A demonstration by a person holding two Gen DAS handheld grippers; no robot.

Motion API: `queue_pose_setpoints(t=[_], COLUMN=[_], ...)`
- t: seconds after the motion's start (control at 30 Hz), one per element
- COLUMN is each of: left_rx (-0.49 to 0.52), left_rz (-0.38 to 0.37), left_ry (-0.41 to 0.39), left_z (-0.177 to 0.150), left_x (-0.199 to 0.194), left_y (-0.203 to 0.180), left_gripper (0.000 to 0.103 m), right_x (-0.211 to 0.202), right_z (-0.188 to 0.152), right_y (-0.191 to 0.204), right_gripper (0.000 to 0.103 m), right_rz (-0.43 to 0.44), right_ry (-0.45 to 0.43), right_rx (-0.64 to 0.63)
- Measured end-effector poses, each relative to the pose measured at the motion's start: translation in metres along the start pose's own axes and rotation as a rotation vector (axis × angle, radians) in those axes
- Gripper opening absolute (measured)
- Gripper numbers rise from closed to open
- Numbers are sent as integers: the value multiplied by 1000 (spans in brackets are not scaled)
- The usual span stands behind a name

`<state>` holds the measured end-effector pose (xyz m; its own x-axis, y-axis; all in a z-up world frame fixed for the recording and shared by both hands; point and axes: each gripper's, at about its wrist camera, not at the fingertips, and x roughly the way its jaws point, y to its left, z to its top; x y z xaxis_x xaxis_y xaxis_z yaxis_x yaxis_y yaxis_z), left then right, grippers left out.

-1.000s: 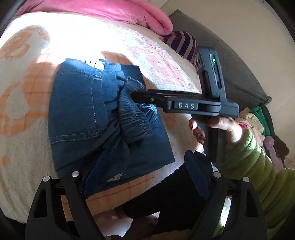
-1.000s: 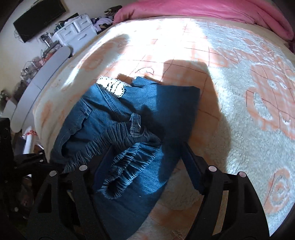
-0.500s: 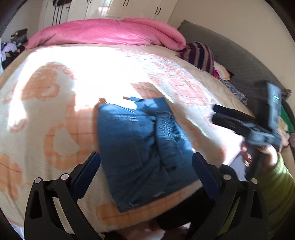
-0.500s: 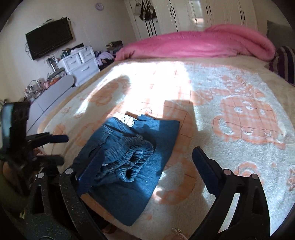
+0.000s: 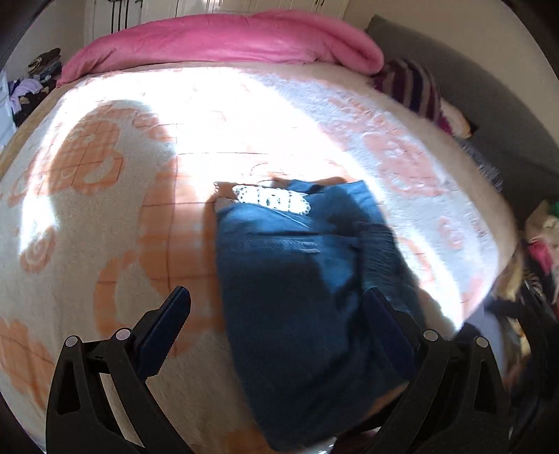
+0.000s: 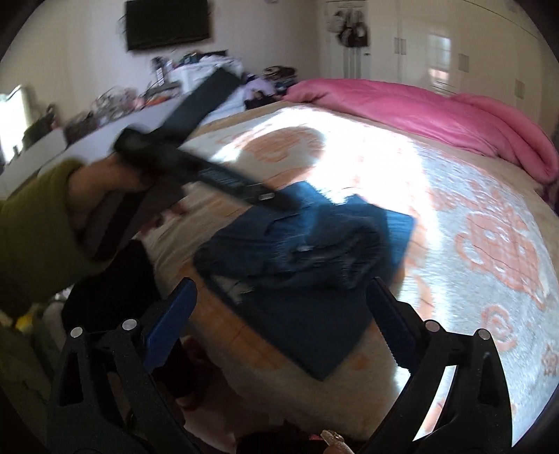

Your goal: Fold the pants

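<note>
- The folded denim pants (image 5: 307, 286) lie on the bed's cream-and-orange blanket (image 5: 104, 216), near its front edge, free of both grippers.
- Left wrist view: the left gripper (image 5: 276, 324) has its fingers (image 5: 164, 328) spread wide with nothing held; the pants lie beyond and between them, closer to the right-hand finger, which overlaps the cloth's lower right part in the picture.
- Only this view shows a white lace-like patch (image 5: 272, 202) at the pants' far edge, beyond the fingertips, and a striped purple item (image 5: 415, 87) far off past the right-hand finger, beside the grey headboard (image 5: 489, 104).
- Right wrist view: the right gripper (image 6: 279, 314) likewise stands wide apart and empty; the pants lie just beyond the fingertips, between the fingers, with the gathered waistband (image 6: 335, 251) bunched on top.
- Only this view shows the left gripper from outside, blurred, held by a hand (image 6: 101, 185) in an olive-green sleeve (image 6: 35, 237); its tip lies over the pants' far left corner, beyond the left-hand finger, and whether it touches cannot be told.
- It alone also shows a wall-mounted television (image 6: 167, 22) and a cluttered white dresser (image 6: 195, 77) far beyond the left-hand finger.
- Both views show the pink duvet (image 5: 223, 40) heaped along the far end of the bed.
</note>
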<state>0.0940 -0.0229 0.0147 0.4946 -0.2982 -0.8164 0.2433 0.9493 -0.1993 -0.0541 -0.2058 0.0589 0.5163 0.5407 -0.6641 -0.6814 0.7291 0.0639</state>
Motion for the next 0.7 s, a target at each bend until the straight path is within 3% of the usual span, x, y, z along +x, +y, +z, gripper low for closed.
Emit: queue_pose_setpoints(t=[0.1, 0.17, 0.23, 0.27, 0.3, 0.37, 0.5, 0.53, 0.57, 0.6, 0.7], left_rx=[19, 32, 46, 46, 37, 26, -5, -7, -7, -7, -10], left_rz=[-25, -21, -23, -31, -43, -45, -72, -74, -74, -74, -75], left_ry=[-6, 30, 65, 87, 105, 111, 108, 108, 108, 108, 109], left_z=[11, 16, 17, 16, 15, 12, 9, 8, 8, 8, 9], left_x=[10, 22, 34, 41, 47, 53, 57, 57, 57, 58, 58], left_y=[2, 3, 4, 6, 9, 12, 19, 20, 20, 20, 20], left_gripper=[98, 97, 93, 78, 75, 75, 75, 76, 76, 77, 78], right_x=[16, 26, 34, 39, 44, 58, 83, 86, 90, 90, 83], right_z=[6, 11, 17, 21, 23, 26, 28, 28, 29, 29, 27], right_y=[27, 42, 51, 52, 54, 57, 62, 63, 64, 63, 61], right_gripper=[68, 53, 48, 44, 40, 33, 33, 26, 7, 2, 2], right_rz=[33, 39, 43, 51, 48, 30, -18, -18, 16, 54, 95], right_ry=[21, 30, 36, 45, 54, 94, 148, 151, 158, 166, 168], right_rx=[-123, -193, -236, -258, -279, -328, -418, -430, -427, -419, -385])
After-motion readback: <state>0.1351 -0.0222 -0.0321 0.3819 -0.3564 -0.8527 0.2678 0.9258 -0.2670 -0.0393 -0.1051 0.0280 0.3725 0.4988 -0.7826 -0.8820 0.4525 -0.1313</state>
